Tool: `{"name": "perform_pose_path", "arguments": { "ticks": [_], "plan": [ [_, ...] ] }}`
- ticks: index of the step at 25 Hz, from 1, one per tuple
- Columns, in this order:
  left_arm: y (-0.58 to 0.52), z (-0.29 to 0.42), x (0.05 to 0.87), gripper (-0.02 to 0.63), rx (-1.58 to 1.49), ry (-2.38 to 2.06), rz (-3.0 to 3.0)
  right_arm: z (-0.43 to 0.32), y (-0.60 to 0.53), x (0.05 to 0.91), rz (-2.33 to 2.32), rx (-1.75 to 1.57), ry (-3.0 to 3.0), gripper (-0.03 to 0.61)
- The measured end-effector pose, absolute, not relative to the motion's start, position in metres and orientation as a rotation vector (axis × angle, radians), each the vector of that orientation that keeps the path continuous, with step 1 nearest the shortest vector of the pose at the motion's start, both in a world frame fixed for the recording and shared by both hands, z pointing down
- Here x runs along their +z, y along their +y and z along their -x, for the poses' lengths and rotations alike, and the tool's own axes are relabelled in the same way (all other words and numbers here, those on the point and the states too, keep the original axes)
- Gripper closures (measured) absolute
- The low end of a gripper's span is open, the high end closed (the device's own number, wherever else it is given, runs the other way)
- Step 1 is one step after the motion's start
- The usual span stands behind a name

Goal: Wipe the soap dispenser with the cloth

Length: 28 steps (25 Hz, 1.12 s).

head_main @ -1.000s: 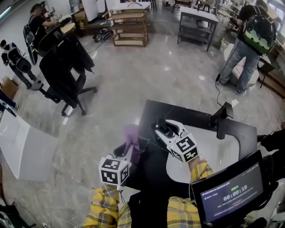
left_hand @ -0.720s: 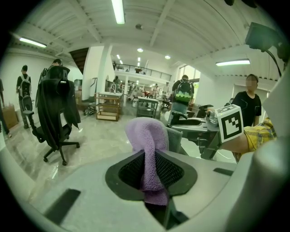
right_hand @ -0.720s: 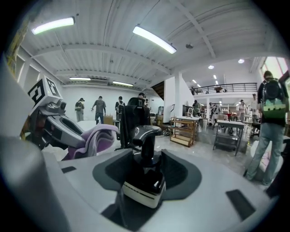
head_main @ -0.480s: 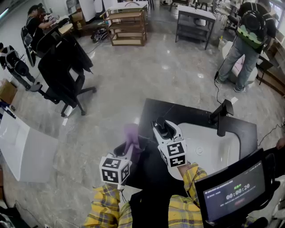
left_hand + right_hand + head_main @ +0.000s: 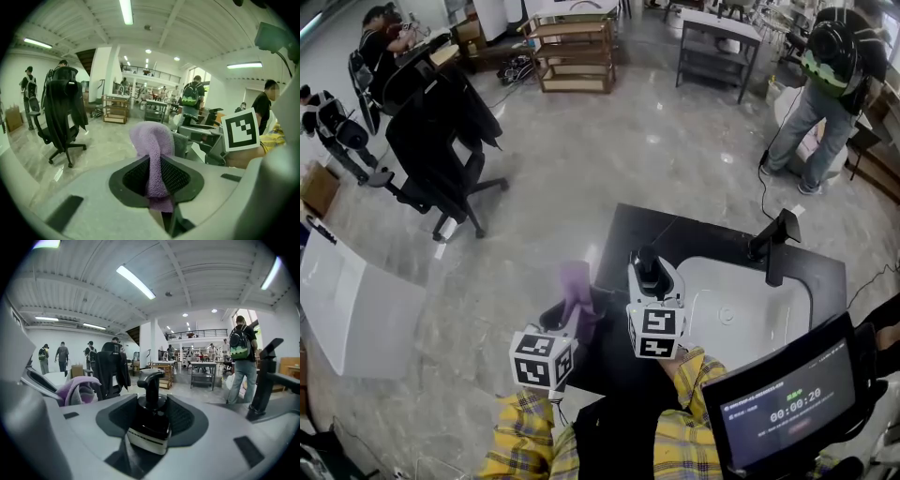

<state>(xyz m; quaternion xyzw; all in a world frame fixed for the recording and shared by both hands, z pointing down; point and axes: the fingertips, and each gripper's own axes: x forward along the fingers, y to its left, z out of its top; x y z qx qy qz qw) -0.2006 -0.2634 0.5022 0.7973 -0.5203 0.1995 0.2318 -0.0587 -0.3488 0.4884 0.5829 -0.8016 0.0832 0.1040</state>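
Purple cloth (image 5: pixel 152 140) is clamped in the left gripper's (image 5: pixel 573 317) jaws, just left of the black soap dispenser (image 5: pixel 151 413). The dispenser is gripped by the right gripper's (image 5: pixel 650 281) jaws over the counter (image 5: pixel 623 234), and it is not yet touched by the cloth.

Polished grey floor (image 5: pixel 609 159); black office chair (image 5: pixel 441 141) left of the left gripper (image 5: pixel 575 315), wooden shelving (image 5: pixel 574 58) far ahead, strip lights (image 5: pixel 136 282) overhead.

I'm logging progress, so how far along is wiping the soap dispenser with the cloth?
Done: both things are picked up, the left gripper shut on the purple cloth, the right gripper on the black soap dispenser. In hand: they are held side by side, apart. Left: cloth and dispenser do not touch, so the wiping seems yet to come.
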Motion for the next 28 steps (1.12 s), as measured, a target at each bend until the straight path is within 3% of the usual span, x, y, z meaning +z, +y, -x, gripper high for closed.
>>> {"name": "perform_pose_path", "arguments": {
  "ticks": [11, 21, 28],
  "plan": [
    [-0.274, 0.192, 0.492, 0.552, 0.492, -1.412, -2.256, 0.065, -0.349, 0.491, -1.594, 0.325, -2.428, 0.388],
    [-0.297, 0.148, 0.469, 0.552, 0.384, -1.365, -2.426, 0.059, -0.323, 0.453, -1.505, 0.027, -2.583, 0.373],
    [-0.297, 0.119, 0.472, 0.552, 0.418, -1.345, -2.508, 0.025, -0.317, 0.452, -1.581, 0.036, -2.556, 0.368]
  ]
}}
